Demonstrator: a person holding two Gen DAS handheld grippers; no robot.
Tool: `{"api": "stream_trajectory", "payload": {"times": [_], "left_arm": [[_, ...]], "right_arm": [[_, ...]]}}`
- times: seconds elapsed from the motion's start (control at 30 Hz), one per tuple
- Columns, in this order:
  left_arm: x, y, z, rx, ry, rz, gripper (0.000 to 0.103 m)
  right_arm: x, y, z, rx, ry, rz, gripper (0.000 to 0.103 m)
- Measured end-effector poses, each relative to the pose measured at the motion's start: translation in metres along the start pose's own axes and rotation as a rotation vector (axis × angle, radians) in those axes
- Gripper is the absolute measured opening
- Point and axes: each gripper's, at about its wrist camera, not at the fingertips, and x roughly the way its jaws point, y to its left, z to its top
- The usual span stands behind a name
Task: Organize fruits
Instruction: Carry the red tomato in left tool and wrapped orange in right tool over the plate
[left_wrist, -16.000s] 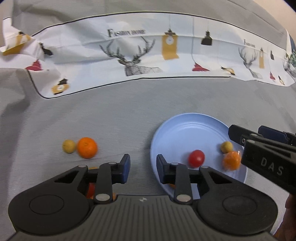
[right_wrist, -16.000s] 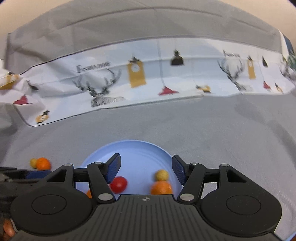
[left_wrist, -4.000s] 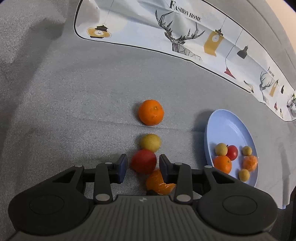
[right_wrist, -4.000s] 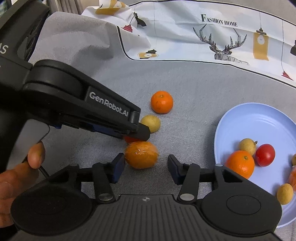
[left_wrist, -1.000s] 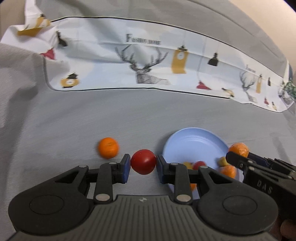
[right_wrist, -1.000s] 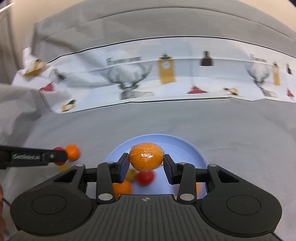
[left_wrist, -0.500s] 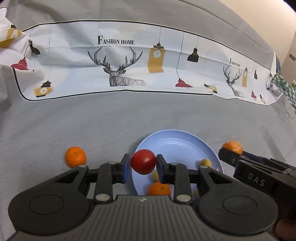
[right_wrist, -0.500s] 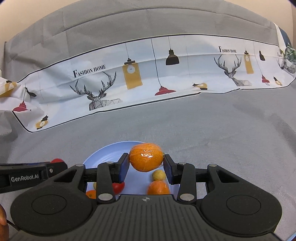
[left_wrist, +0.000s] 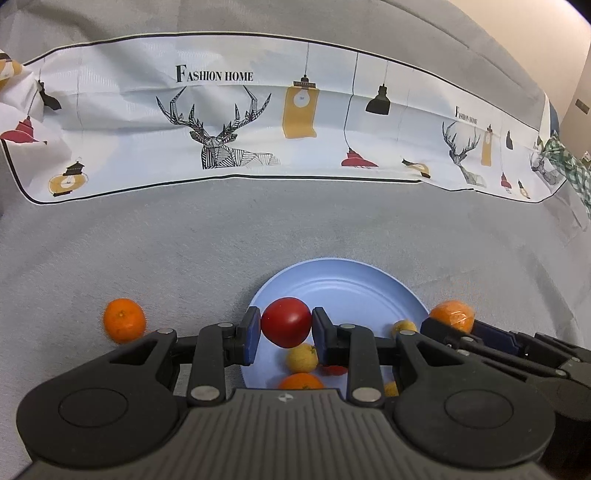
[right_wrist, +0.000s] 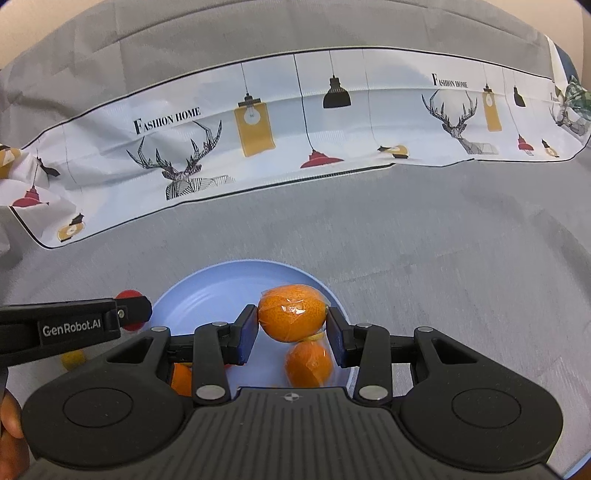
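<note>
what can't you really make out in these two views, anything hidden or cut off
- Left wrist view: several fruits on the blue plate sit behind the left tongs holding the red fruit, so the count on the plate is unclear.
- Right wrist view: the right tongs and their wrapped orange hide the plate's near part.
- Right wrist view: the left tongs' red fruit is mostly covered by their finger.
- Right wrist view: a hand is cut by the left edge.

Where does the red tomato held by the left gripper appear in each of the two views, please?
Left wrist: the tomato sits low at centre, clamped in the left gripper.
Right wrist: only a red sliver shows at the left edge, behind that gripper's tip.
Shared landmark: the blue plate, directly beyond the tomato in both.
</note>
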Motion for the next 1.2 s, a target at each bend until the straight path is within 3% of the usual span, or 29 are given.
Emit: {"api": "stream_trajectory", "payload": {"times": [1.2], "left_arm": [[0.008, -0.013, -0.001, 0.015, 0.011, -0.016, 0.033]], "right_arm": [[0.005, 0.010, -0.001, -0.049, 0.038, 0.005, 0.042]]}}
